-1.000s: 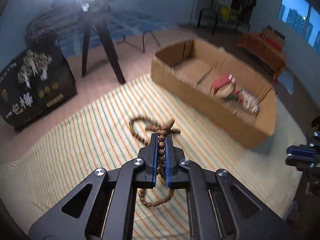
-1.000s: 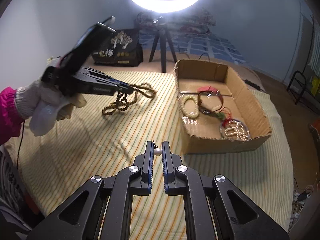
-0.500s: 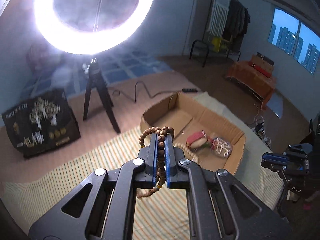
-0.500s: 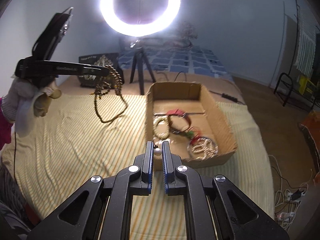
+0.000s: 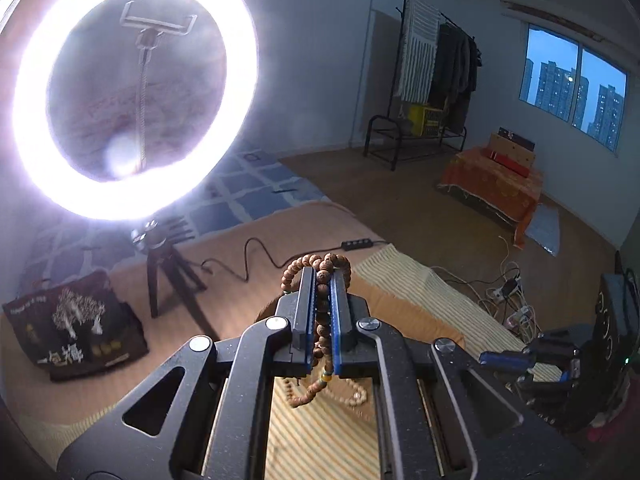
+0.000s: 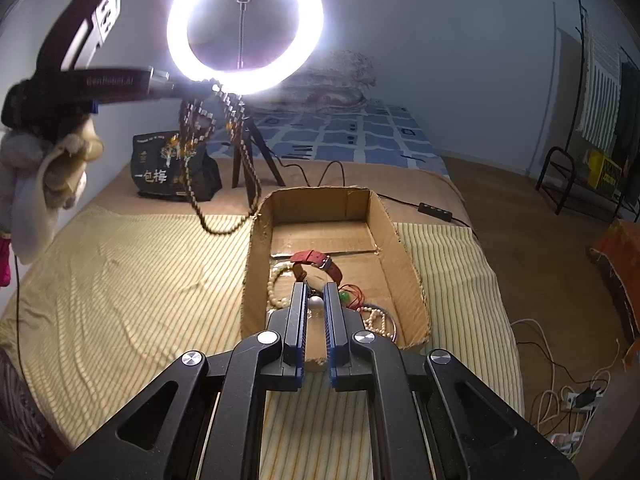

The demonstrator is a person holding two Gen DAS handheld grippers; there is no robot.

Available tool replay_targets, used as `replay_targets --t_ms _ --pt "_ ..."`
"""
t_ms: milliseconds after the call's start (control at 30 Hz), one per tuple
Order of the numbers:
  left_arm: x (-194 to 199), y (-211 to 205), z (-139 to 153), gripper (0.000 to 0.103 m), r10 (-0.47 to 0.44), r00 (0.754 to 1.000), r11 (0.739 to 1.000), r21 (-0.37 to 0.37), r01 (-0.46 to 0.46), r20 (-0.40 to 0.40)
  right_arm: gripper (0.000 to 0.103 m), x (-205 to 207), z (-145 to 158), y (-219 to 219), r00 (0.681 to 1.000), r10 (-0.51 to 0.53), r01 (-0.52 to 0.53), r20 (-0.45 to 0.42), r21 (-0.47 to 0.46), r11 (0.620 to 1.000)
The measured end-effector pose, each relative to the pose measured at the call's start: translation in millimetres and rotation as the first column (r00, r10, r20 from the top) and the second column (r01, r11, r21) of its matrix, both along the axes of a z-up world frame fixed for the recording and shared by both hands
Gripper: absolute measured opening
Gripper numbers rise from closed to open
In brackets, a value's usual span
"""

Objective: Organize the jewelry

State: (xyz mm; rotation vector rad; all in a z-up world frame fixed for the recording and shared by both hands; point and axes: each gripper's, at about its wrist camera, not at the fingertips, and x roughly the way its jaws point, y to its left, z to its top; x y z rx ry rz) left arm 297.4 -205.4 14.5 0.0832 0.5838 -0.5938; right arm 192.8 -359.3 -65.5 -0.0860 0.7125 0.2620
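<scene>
- My left gripper (image 5: pixel 322 280) is clenched on the wooden bead string (image 5: pixel 320 320); a few beads bunch over the fingertips and the rest drops below the jaws.
- In the right wrist view the bead string (image 6: pixel 224 152) hangs in long loops off the left gripper (image 6: pixel 176 88), up in the air over the bed, beside the far left corner of the cardboard box (image 6: pixel 256 264). The lowest loop is just outside the box's left wall.
- My right gripper (image 6: pixel 316 300) is clenched on a small white pearl (image 6: pixel 316 301), held over the near end of the box.
- The box sits on the striped cloth (image 6: pixel 120 300) on the bed and already holds a red strap (image 6: pixel 316 258), a pale bead bracelet (image 6: pixel 276 284) and a ring of pearls (image 6: pixel 380 318).
- Step in hand, as I judge it: carry the bead string over the box and lower it in.
- To do it well: lift enough that the bottom loop clears the left wall, move across slowly so the loops do not swing, aim for the bare far half of the box floor.
- Lower until the loops pile up, then release; dropping from height risks a loop draping over the rim.
- Keep the right gripper low and aside so the string does not snag it.
</scene>
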Motion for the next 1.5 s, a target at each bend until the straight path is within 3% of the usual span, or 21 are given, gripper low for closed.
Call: replay_targets --t_ms 167,533,967,1033,1067,1100,1133,1200,1500 --pt "20.0 -21.0 -7.8 0.004 0.004 1.0 1.0 0.013 -0.004 0.002 0.007 17.8 -4.7 -6.2 1.0 -0.008 0.008 -0.013 0.009 1.0" --pt "54.3 -45.7 -54.2 0.004 0.022 0.998 0.997 0.072 -0.018 -0.054 0.007 58.7 -31.5 -17.1 0.996 -0.029 0.03 -0.08 0.01 0.999" --pt "61.3 -60.3 -81.6 0.004 0.022 0.996 0.989 0.15 -0.009 -0.09 0.007 80.1 -52.3 -15.6 0.989 -0.042 0.044 -0.14 0.01 0.999" --pt "61.7 -62.2 -83.9 0.01 0.027 0.995 0.986 0.164 -0.011 -0.096 0.007 81.3 -53.5 -15.4 0.988 -0.046 0.048 -0.147 0.008 0.999" --pt "61.4 -62.6 -85.0 0.015 0.032 0.995 0.986 0.168 -0.015 -0.098 0.009 81.4 -53.8 -15.0 0.988 -0.051 0.052 -0.149 0.002 0.999" --pt "60.9 -62.5 -85.4 0.028 0.036 0.995 0.986 0.168 -0.019 -0.095 0.02 82.1 -53.9 -14.9 0.987 -0.058 0.058 -0.149 -0.005 0.998" --pt "60.4 -62.3 -85.4 0.032 0.036 0.995 0.986 0.166 -0.021 -0.092 0.043 82.5 -53.6 -14.5 0.987 -0.067 0.066 -0.148 -0.013 0.998" --pt "59.2 -62.4 -85.1 0.032 0.038 0.995 0.986 0.165 -0.022 -0.092 0.073 79.4 -50.5 -14.9 0.988 -0.092 0.09 -0.125 -0.02 0.996" --pt "51.3 -59.8 -81.3 0.032 0.043 0.995 0.986 0.165 -0.027 -0.094 0.075 74.2 -46.0 -15.4 0.987 -0.103 0.103 -0.121 -0.009 0.995"
